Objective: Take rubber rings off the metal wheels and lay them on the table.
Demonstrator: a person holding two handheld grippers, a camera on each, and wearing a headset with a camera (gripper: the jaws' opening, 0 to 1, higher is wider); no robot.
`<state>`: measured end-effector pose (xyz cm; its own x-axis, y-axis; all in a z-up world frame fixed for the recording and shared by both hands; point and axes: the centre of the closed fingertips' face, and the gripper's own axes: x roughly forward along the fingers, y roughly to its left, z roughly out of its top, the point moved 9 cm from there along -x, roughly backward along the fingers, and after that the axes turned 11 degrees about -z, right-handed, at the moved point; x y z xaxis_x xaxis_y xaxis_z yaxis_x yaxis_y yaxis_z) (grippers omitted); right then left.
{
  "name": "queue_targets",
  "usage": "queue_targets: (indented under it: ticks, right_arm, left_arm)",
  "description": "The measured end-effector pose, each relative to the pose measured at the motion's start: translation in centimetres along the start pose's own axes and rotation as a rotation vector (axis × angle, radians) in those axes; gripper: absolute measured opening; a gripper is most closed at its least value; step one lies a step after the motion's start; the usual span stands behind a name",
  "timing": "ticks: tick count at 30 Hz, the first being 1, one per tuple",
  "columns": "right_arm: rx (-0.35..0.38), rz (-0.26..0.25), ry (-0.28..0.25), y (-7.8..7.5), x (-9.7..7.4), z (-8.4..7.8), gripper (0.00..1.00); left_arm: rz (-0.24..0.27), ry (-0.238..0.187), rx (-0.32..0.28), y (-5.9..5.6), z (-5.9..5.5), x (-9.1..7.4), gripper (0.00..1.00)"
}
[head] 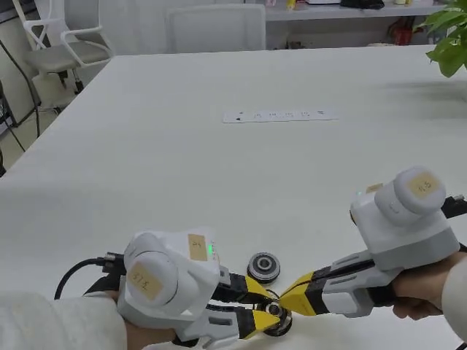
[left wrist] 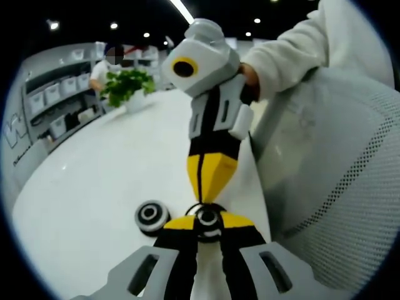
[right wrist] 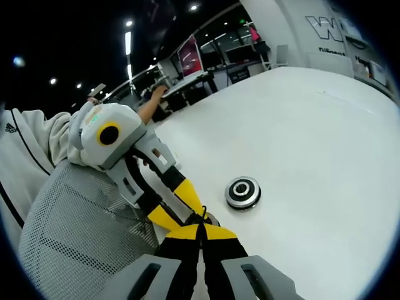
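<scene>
At a white bench (head: 219, 168), the left gripper (head: 267, 315) is clamping a small metal wheel (left wrist: 208, 220) between its yellow-tipped jaws, holding it just above the near edge. The right gripper (right wrist: 200, 232) is meeting it head-on, jaws pressed together with their tips touching the wheel's rim (whether they are catching any rubber there cannot be told). A second wheel (right wrist: 242, 192) is lying flat on the bench just beside the two grippers, its dark rubber ring (right wrist: 242, 205) on it. A power strip (head: 279, 115) is lying farther back, well apart.
</scene>
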<state>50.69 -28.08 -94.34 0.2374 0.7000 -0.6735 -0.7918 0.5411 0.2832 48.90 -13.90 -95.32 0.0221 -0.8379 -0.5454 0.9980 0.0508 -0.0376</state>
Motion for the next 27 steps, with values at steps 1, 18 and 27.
queue_targets:
  ticks: [1,18,27]
  right_arm:
    - [-0.002,-0.017,-0.002,-0.1,0.0,0.0,0.0]
    - [0.029,-0.034,0.002,-0.7,-0.3,0.1,0.0]
    - [0.047,-0.035,-0.041,-0.8,-1.0,0.9,0.0]
  left_arm:
    - [0.0,0.0,-0.002,0.0,0.0,0.0,0.14]
    - [-0.052,0.007,-0.041,-0.1,2.2,-1.7,0.38]
    - [-0.024,-0.039,-0.037,-0.7,4.9,-4.1,0.66]
